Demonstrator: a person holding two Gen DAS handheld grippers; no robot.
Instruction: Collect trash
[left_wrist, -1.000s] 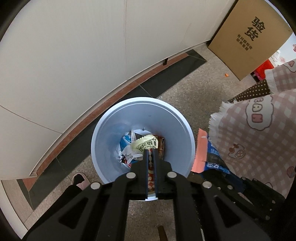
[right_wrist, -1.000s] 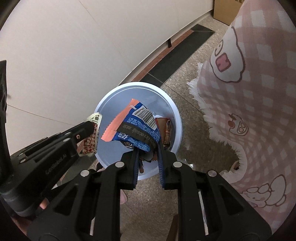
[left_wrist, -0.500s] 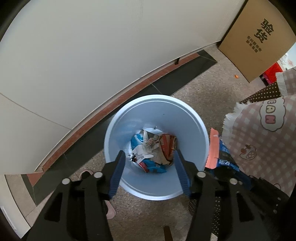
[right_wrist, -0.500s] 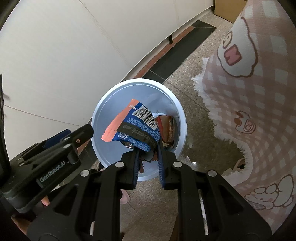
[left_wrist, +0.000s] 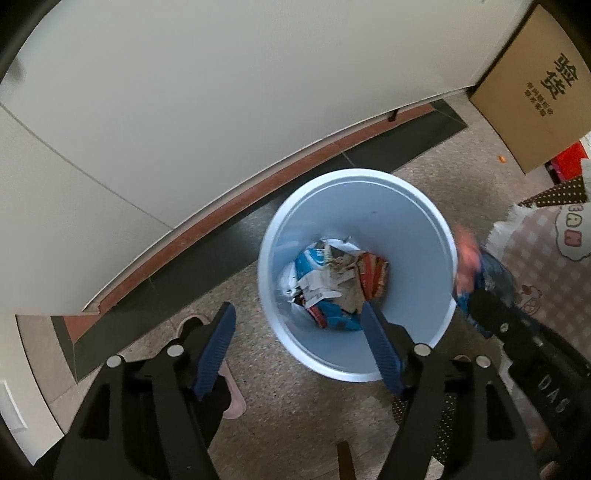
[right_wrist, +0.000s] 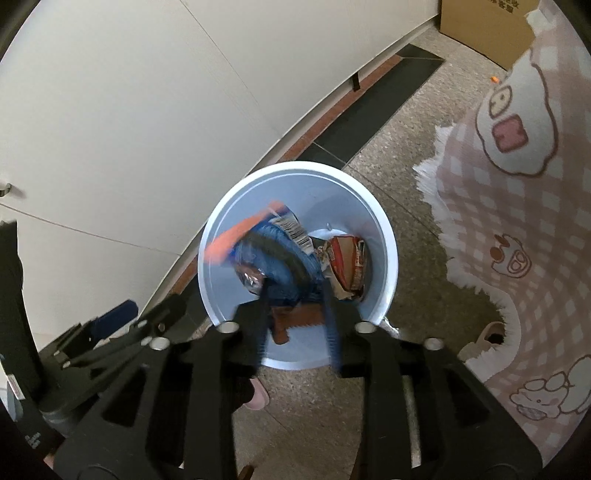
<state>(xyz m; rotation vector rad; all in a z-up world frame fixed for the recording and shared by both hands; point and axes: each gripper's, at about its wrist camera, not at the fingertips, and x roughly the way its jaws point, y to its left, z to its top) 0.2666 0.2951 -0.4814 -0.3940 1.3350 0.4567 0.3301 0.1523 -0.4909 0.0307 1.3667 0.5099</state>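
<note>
I'm looking down w/ both grippers over the floor by a big off-white wall (left_wrist: 207, 110), its red-brown skirting and dark tile strip running diagonally just behind the pale blue bin (left_wrist: 413, 229). The bin stands on speckled floor, near the wall on that side and w/ bare floor on the side toward me; its rim is round and unobstructed from above. To the right a pink checked cloth (right_wrist: 517, 229) w/ a fringed edge hangs near the bin, narrowing the room there. A cardboard box (left_wrist: 532, 96) leans at the wall further off. Left gripper (left_wrist: 299, 332): jaws opening, spread wide, nothing between them, one fingertip over the bin mouth, the other over floor outside the rim. Right gripper (right_wrist: 295, 291): jaws opening, blurred blue-and-orange wrapper (right_wrist: 273, 247) between them over the bin mouth; can't tell if the pads touch it. Trash pile (left_wrist: 340, 280) lies at the bin bottom, crumpled wrappers, red, blue, white. Left view alone shows the right gripper and wrapper from the side, at the bin's right rim; right view alone shows the left gripper's body at lower left and a pink slipper (right_wrist: 258, 398) on the floor below the bin.
</note>
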